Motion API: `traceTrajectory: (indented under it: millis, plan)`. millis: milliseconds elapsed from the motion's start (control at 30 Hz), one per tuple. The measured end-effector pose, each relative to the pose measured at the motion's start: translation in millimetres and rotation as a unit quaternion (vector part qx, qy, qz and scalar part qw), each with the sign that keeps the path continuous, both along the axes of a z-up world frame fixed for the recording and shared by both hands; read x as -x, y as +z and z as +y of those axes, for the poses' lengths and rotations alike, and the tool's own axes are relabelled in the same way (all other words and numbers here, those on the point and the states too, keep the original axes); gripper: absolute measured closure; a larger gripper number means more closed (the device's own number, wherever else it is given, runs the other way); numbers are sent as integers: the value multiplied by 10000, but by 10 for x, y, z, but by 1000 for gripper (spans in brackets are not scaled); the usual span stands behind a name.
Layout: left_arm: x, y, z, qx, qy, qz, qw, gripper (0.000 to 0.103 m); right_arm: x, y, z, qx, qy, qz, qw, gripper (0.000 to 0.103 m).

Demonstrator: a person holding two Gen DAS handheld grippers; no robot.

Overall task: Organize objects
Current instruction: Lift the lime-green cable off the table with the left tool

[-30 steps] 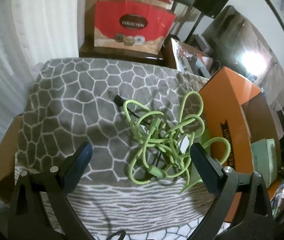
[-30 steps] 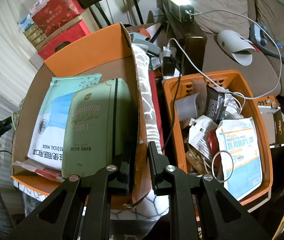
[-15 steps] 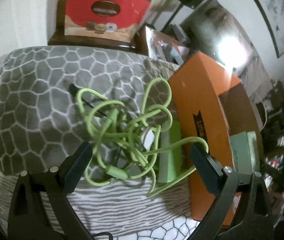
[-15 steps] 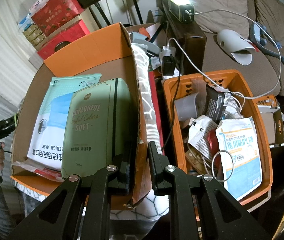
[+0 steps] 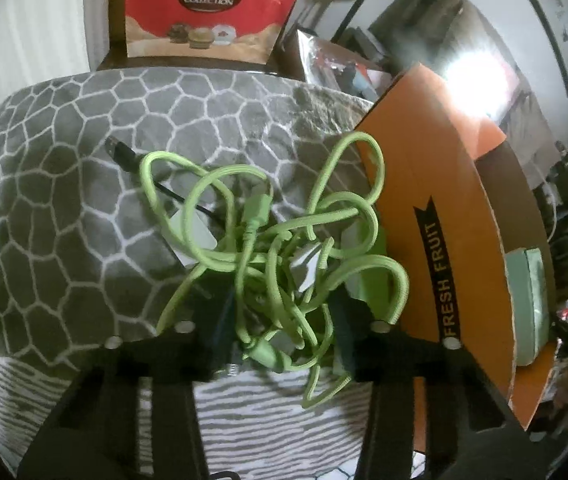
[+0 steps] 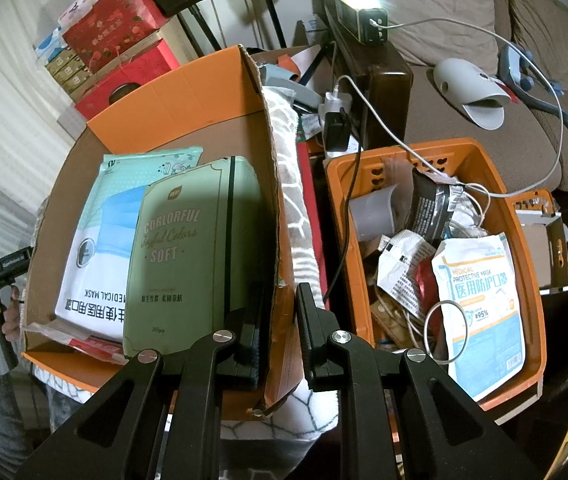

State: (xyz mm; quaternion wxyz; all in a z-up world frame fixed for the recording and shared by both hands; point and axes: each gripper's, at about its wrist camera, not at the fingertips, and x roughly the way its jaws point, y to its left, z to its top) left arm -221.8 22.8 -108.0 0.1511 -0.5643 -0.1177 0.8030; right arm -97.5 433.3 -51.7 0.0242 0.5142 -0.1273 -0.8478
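Sorting looked partly done: mask packs [image 6: 99, 240] already lay in the cardboard box [image 6: 271, 184], whose wall the right tool [image 6: 279, 320] pinched, while the left tool [image 5: 279, 320] had closed around the tangled green cable [image 5: 275, 248] on the blanket-covered table [image 5: 63, 200].

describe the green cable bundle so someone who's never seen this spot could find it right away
Start at the grey blanket with the white honeycomb pattern, beside the orange FRESH FRUIT box. Near the box's wall lies the green cable bundle, a loose tangle of lime braided cord, with the left gripper closing around it. Nothing else there is bright green and looped.
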Motion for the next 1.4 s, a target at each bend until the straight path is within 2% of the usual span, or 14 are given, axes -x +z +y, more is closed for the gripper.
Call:
traceTrajectory:
  millis: [133,167,433,633,867,1133,1400]
  plan:
    - [30,70,-148,-381,208,-34,9991,93,1,1,-2,-1,1,-3,10000,87]
    - [24,113,-177,-465,222,5,9987,94,-9,-2,7,-2,2,-2,10000,87]
    - [-92,517,-344,-792,342,414,9954,94,-6,2,3,-2,3,-5,10000,87]
    - [-261,1017,-464,-1155,344,1054,9871,94,3,5,-3,-3,1,-4,10000,87]
    - [-363,1476,-574,-1317,334,1564,9783,94,-5,-2,6,-4,-5,-9,10000,87]
    - [-413,1756,-467,-1251,215,1793,9756,94,0,1,-1,-12,0,-9,10000,87]
    - [-383,1847,-188,-1278,-32,1769,9759,94,-7,1,2,-5,1,-9,10000,87]
